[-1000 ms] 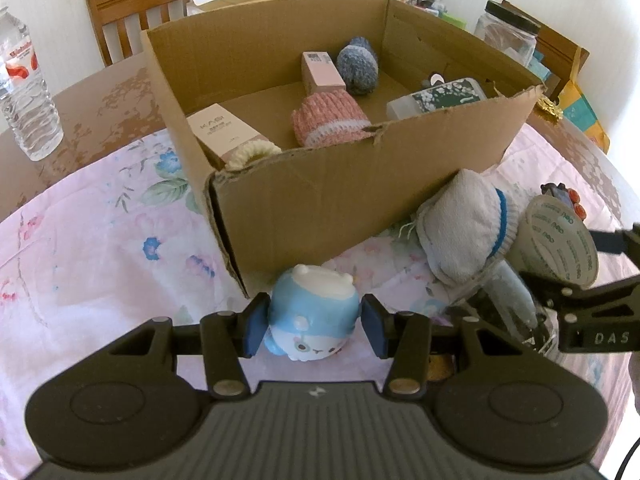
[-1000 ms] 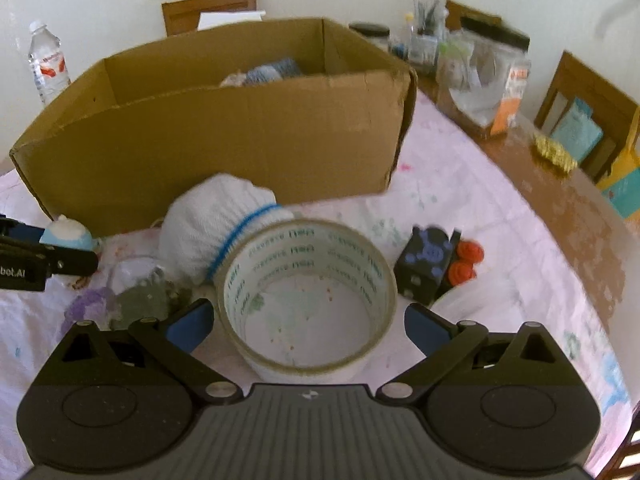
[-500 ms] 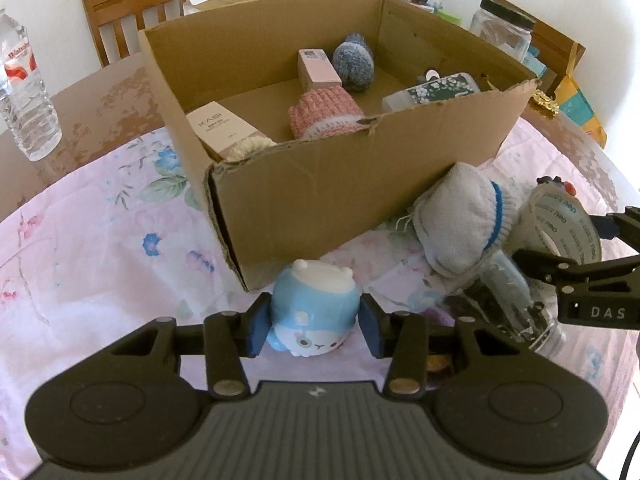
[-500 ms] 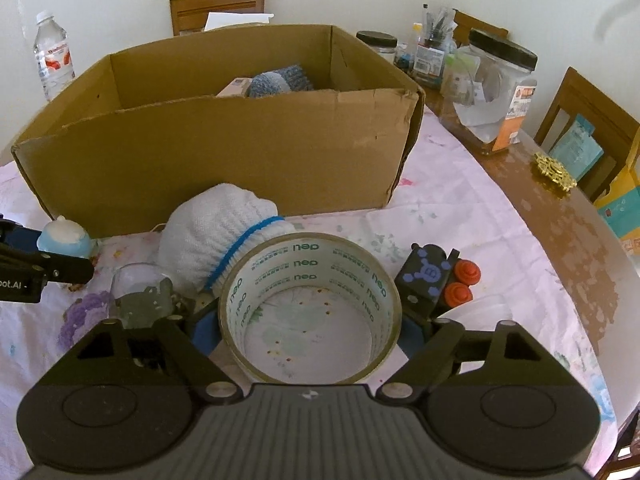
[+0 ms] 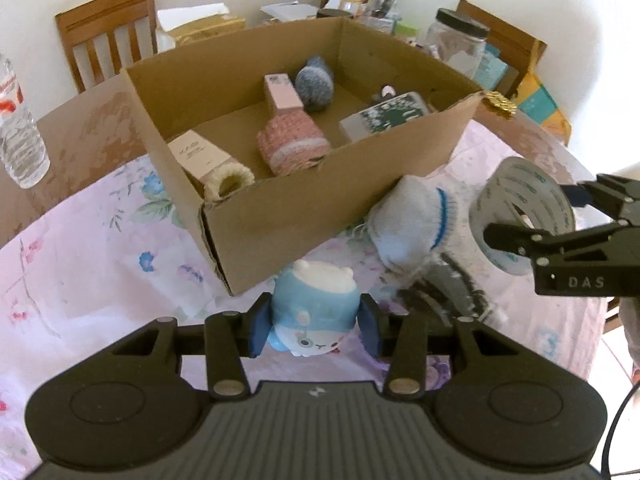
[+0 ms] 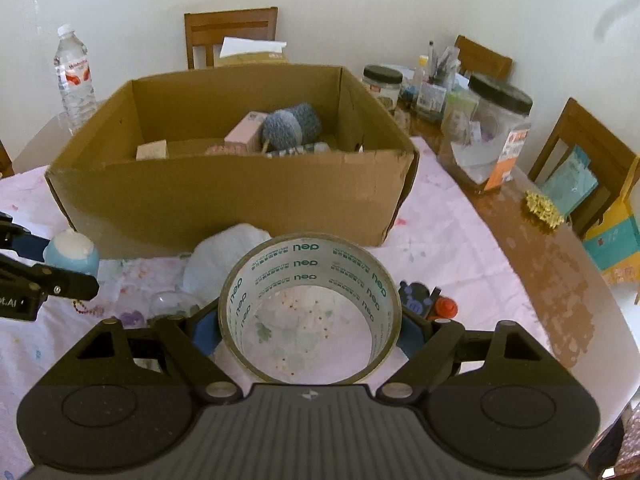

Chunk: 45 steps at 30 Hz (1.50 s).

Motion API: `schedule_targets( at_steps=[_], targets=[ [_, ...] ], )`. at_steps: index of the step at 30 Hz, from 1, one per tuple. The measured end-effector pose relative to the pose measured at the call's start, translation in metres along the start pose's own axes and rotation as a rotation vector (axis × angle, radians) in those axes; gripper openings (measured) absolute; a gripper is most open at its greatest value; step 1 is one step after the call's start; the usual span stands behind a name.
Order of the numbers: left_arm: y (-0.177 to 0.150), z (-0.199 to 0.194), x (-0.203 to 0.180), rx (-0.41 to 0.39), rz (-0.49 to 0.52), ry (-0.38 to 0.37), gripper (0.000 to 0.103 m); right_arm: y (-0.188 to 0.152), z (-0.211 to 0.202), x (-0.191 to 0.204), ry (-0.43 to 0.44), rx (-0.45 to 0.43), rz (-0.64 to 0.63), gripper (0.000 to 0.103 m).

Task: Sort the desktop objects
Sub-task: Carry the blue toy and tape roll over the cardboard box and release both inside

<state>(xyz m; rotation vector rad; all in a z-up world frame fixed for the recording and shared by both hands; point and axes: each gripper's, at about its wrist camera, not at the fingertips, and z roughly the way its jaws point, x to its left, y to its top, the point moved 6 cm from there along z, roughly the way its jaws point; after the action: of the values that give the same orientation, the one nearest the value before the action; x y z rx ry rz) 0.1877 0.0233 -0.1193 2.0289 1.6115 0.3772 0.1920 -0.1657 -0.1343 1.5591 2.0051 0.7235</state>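
Observation:
My left gripper (image 5: 314, 326) is shut on a small blue and white plush toy (image 5: 314, 312), lifted just off the flowered cloth in front of the cardboard box (image 5: 320, 216). In the right wrist view the same toy (image 6: 72, 254) shows at the left edge. My right gripper (image 6: 310, 328) is shut on a wide roll of clear tape (image 6: 310, 276), its blue pads pressing both sides, and the roll is raised above the cloth. From the left wrist view that tape roll (image 5: 520, 204) hangs at the right. The box (image 6: 240, 196) holds knitted hats, small cartons and a dark patterned pack.
A white sock with a blue stripe (image 5: 412, 224) lies against the box. A clear glass (image 5: 460, 288) and a black toy with red wheels (image 6: 424, 300) sit on the cloth. A water bottle (image 6: 74, 80), jars (image 6: 500, 136) and chairs ring the table.
The right gripper's jaws closed onto the tape roll and lifted it. The left gripper rose with the plush toy, so both views now look further down into the box.

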Motion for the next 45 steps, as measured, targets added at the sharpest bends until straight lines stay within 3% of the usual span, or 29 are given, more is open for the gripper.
schedule_targets(
  at_steps=[20,30,39,41,44,45],
  targets=[
    [0.037,-0.062,-0.011,-0.081,0.056,-0.081,0.045,0.041,-0.041,0.017,0.059,-0.089,-0.070,0.088],
    [0.075,-0.081,-0.009,-0.164,0.084,-0.066,0.045,0.082,-0.046,0.024,0.083,-0.151,-0.111,0.088],
    [0.104,-0.068,0.007,-0.176,0.089,-0.003,0.045,0.108,-0.038,0.037,0.121,-0.166,-0.136,0.088],
    [0.109,-0.063,0.013,-0.172,0.083,0.009,0.049,0.111,-0.035,0.039,0.127,-0.166,-0.143,0.088],
    [0.110,-0.056,0.022,-0.161,0.048,0.025,0.080,0.114,-0.031,0.042,0.138,-0.161,-0.143,0.088],
    [0.109,-0.056,0.025,-0.163,0.032,0.028,0.081,0.115,-0.030,0.043,0.142,-0.159,-0.143,0.088]
  ],
)
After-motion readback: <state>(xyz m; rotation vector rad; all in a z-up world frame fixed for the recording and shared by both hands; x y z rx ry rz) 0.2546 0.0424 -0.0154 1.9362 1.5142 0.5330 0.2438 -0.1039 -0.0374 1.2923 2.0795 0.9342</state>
